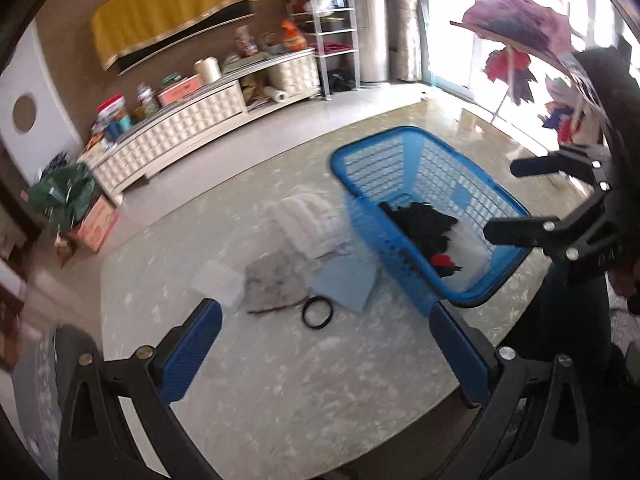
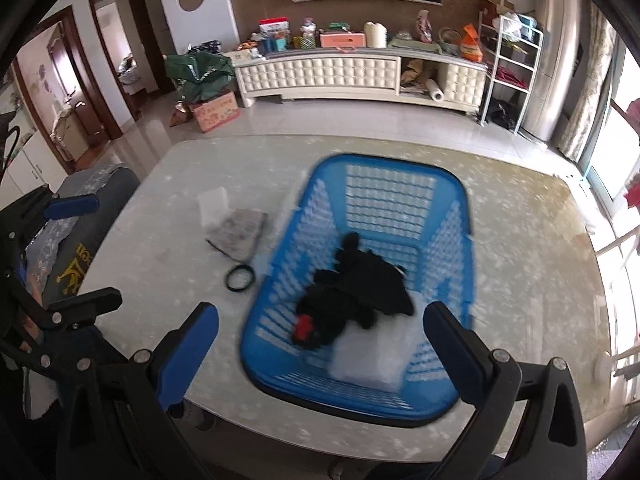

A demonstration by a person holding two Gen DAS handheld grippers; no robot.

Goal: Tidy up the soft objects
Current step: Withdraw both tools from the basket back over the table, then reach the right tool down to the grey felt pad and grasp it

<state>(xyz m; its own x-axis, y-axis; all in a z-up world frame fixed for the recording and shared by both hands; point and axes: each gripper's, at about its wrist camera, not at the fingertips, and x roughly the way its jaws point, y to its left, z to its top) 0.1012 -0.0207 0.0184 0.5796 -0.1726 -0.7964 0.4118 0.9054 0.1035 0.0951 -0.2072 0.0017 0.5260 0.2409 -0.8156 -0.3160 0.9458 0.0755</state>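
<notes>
Black cloth (image 2: 356,292), seemingly crumpled, lies in blue basket (image 2: 460,216).

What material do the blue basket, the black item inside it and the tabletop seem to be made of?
Blue basket: rigid plastic, judging by its moulded lattice walls and smooth rim. Black item: soft matte fabric, crumpled into folds. Tabletop: probably polished marble or an imitation, pale, mottled and reflective.
</notes>
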